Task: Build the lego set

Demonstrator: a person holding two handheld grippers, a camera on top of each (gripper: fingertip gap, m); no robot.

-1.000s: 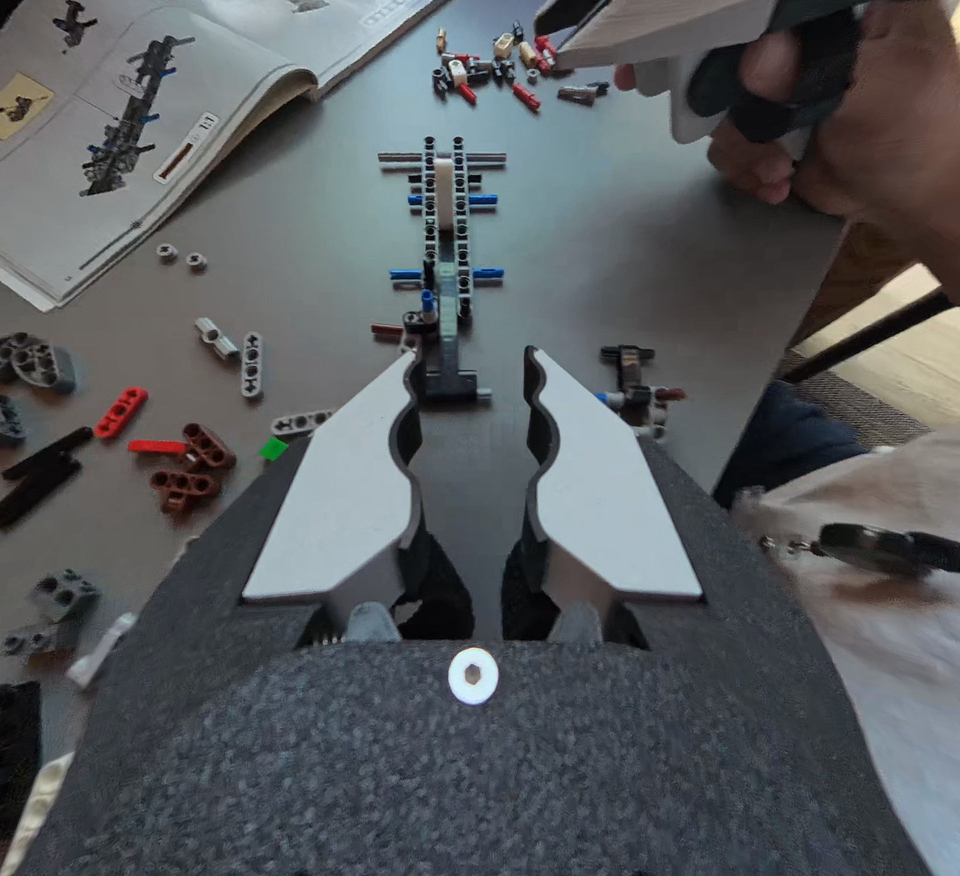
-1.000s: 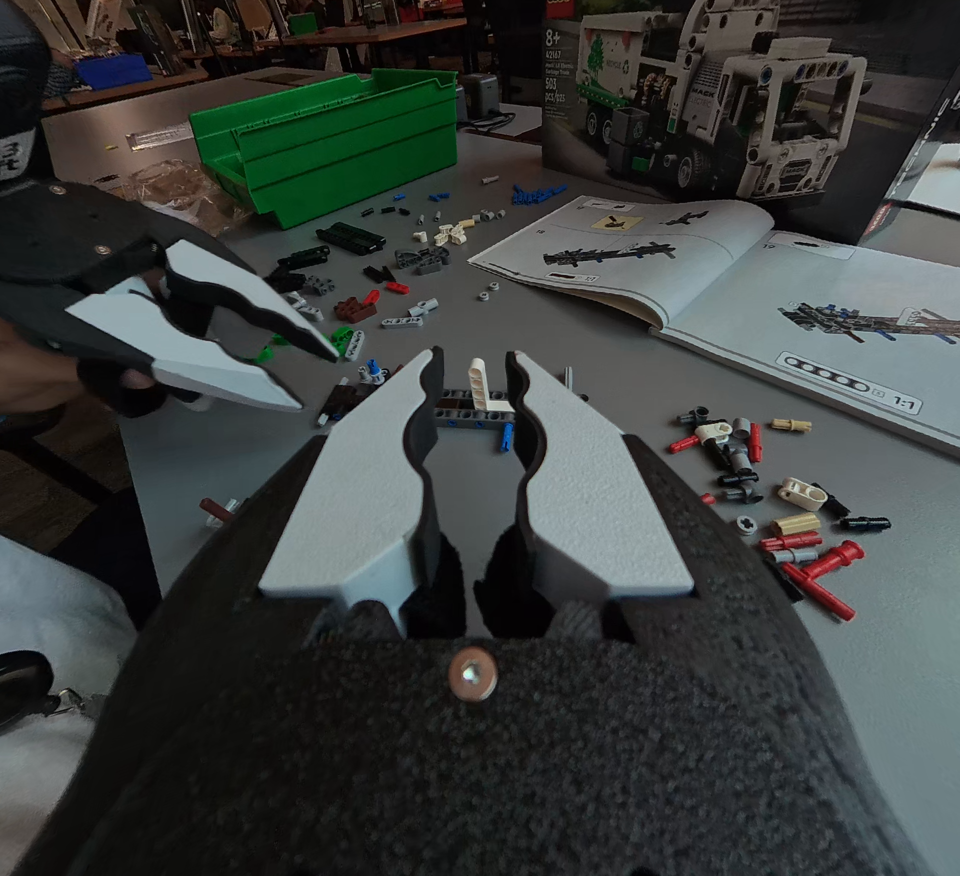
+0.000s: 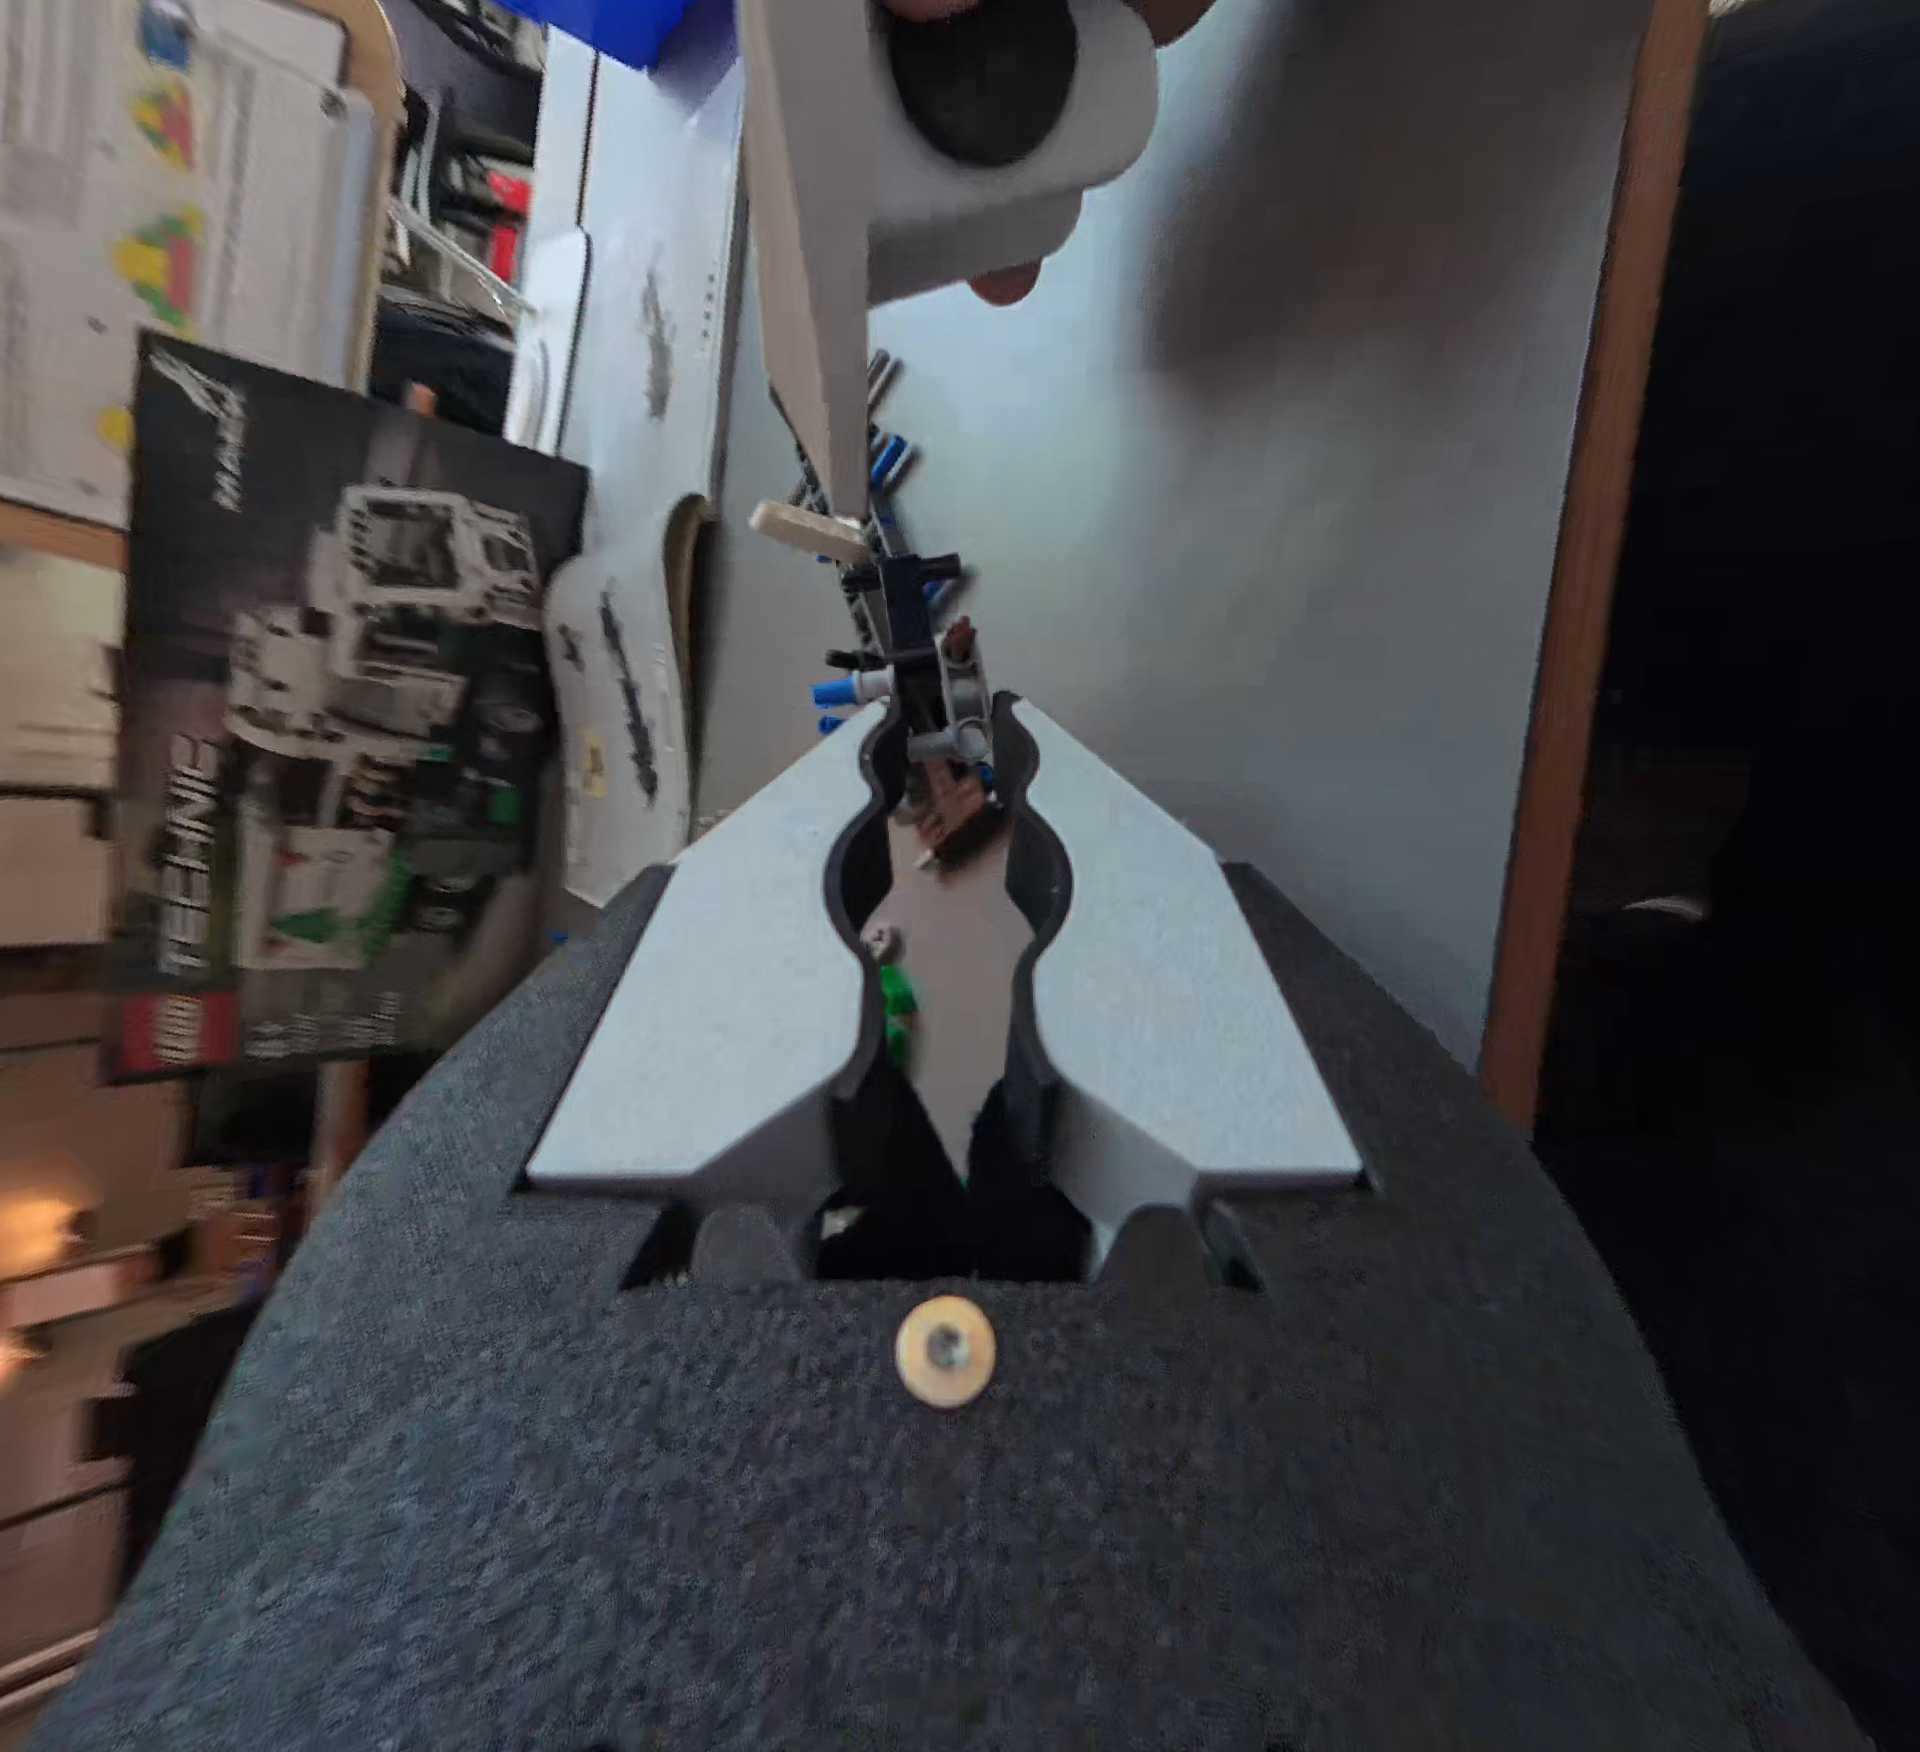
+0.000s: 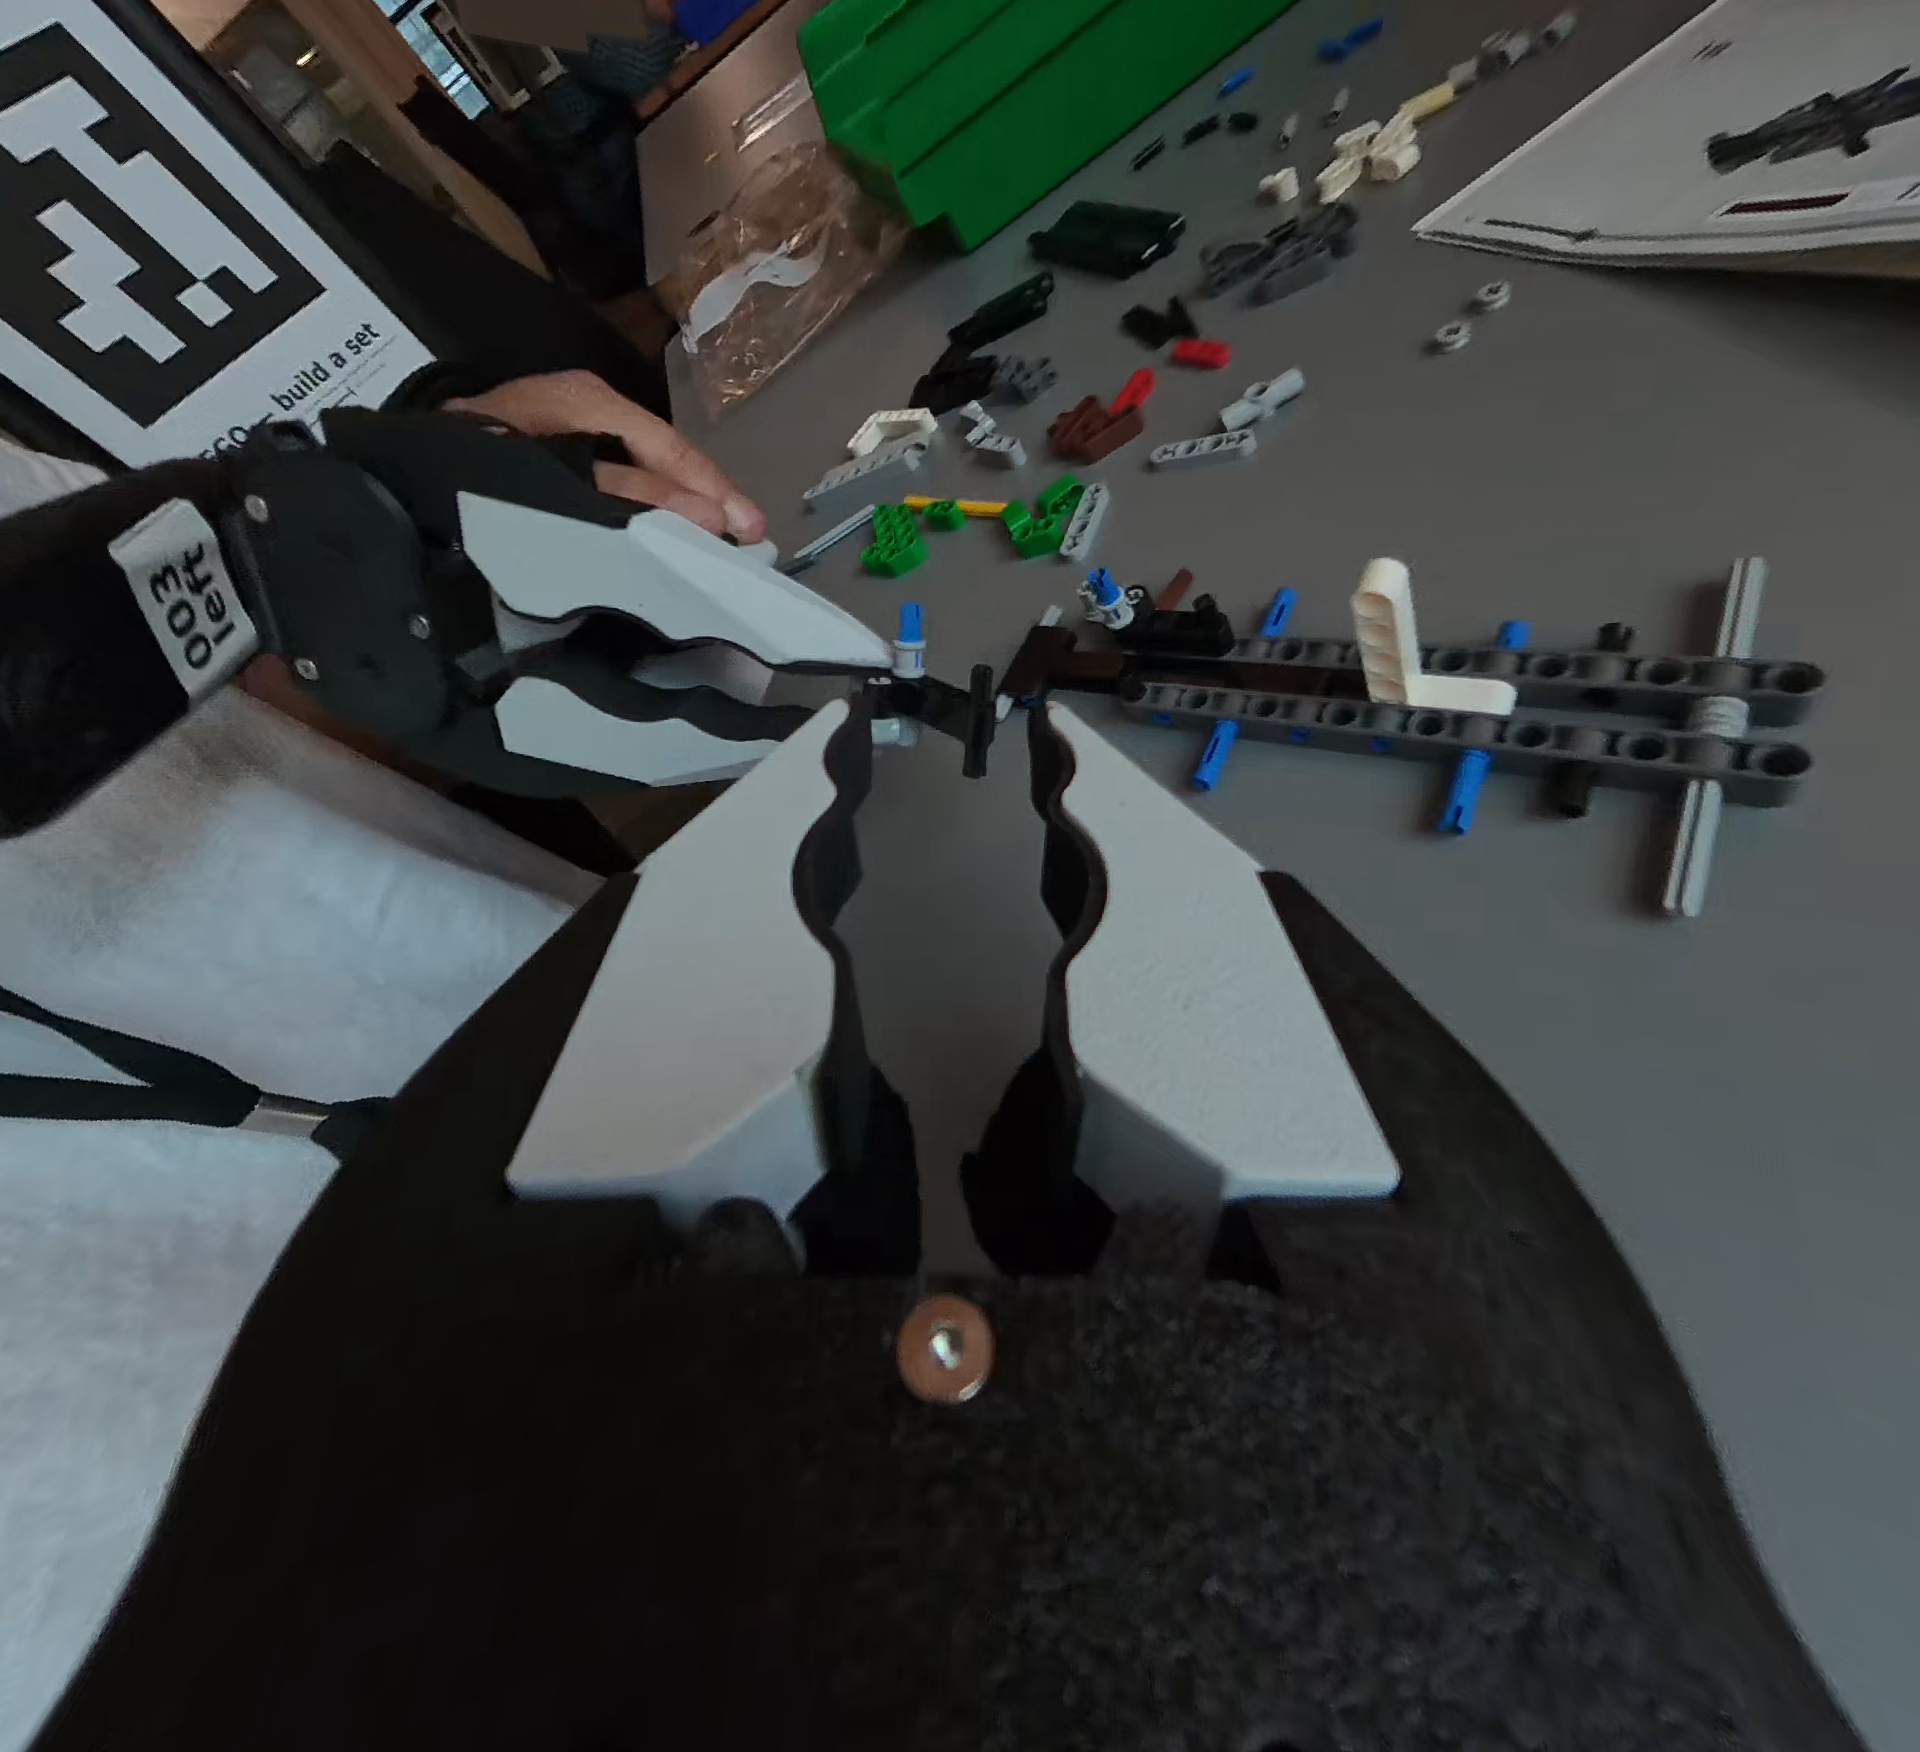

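Grey table (image 4: 1558, 1027) — both grippers level, tips meeting

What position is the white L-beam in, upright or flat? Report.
Upright: one arm of the L-beam stands up from the grey frame, the other lies flat along it.

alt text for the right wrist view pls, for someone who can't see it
The right gripper, jaws open, points at the near end of a long dark grey lego beam assembly on a grey table, where the left gripper grips a small sub-assembly. Loose pieces, a green bin and an open instruction booklet lie beyond.
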